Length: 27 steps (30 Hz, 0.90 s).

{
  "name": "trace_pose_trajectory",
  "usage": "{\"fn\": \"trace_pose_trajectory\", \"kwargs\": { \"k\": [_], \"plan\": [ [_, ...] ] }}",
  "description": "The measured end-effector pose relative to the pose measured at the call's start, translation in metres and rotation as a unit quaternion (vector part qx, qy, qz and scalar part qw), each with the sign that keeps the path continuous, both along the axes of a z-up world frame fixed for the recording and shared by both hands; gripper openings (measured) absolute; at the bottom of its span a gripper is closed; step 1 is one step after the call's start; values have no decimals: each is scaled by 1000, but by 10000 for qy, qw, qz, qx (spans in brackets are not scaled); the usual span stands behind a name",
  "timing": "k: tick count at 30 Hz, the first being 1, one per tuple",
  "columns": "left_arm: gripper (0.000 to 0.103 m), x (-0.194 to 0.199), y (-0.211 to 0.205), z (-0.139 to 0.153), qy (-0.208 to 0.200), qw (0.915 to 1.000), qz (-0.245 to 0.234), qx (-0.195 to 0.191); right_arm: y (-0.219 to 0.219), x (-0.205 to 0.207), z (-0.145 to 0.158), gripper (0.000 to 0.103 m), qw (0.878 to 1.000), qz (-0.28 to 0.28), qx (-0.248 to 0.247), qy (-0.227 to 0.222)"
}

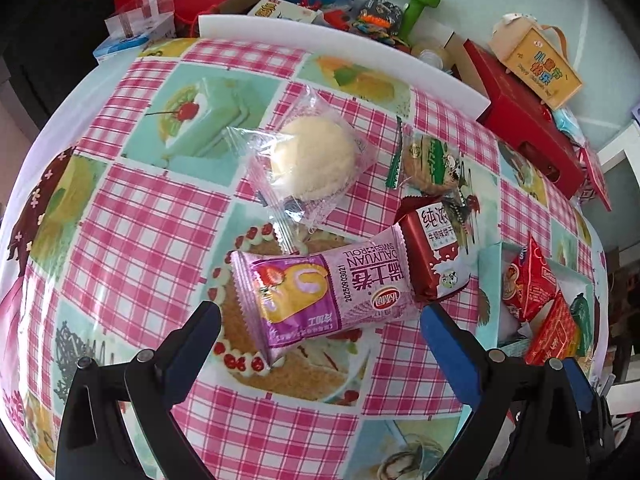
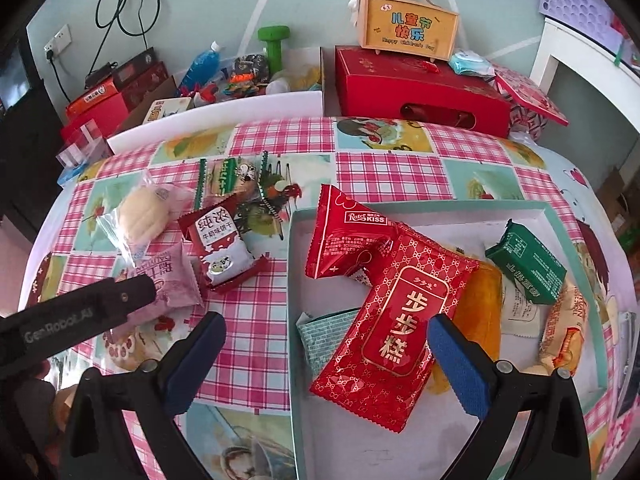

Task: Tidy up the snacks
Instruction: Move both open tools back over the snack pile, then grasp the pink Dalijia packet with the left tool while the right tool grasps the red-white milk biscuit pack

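My left gripper [image 1: 320, 312] is spread wide w/ jaws either side of the pink foil Swiss-roll packet [image 1: 320, 288], lined up to pinch it. Right gripper [image 2: 326, 336] also gapes, empty, over the shallow teal-rimmed white box [image 2: 420, 209] holding the sorted snacks, incl. the red patterned cake pouch [image 2: 392, 328].

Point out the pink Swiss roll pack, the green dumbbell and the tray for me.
pink Swiss roll pack [image 1: 320, 292], left wrist view, middle of the wrapper.
green dumbbell [image 2: 274, 45], right wrist view, on its handle.
tray [image 2: 420, 207], right wrist view, far rim.
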<state>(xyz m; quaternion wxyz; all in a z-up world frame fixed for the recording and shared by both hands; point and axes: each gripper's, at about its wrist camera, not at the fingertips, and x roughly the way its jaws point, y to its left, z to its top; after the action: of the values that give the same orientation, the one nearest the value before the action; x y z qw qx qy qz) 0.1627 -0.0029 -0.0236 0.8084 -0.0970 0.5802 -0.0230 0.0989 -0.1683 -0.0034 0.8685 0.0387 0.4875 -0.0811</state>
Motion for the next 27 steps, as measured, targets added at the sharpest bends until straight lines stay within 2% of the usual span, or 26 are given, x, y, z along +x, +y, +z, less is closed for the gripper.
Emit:
{"fn": "trace_pose_trajectory", "kwargs": {
  "k": [5, 11, 12, 13, 18, 23, 25, 27],
  "plan": [
    [99, 6, -6, -11, 58, 10000, 18, 46, 1, 2, -2, 101, 10000, 16, -24, 8],
    [78, 10, -13, -17, 13, 10000, -33, 50, 3, 1, -3, 100, 10000, 35, -77, -1],
    [70, 11, -14, -17, -21, 10000, -49, 60, 3, 1, -2, 100, 9999, 43, -95, -3],
    [66, 10, -15, -16, -46, 9999, -65, 66, 4, 1, -3, 100, 9999, 46, -113, -2],
    [56, 7, -10, -14, -123, 9999, -58, -66, 7, 2, -2, 100, 9998, 151, -146, -28],
    [46, 3, -2, -8, -260, 9996, -52, -127, 13, 7, 4, 91, 9993, 353, -60, -87],
    [37, 2, 2, -8, -236, 9996, -29, -164, 15, 11, 8, 84, 9990, 435, -37, -117],
    [37, 0, 9, -9, -176, 9996, 45, -217, 17, 17, 13, 81, 9984, 549, 70, -137]
  ]
}}
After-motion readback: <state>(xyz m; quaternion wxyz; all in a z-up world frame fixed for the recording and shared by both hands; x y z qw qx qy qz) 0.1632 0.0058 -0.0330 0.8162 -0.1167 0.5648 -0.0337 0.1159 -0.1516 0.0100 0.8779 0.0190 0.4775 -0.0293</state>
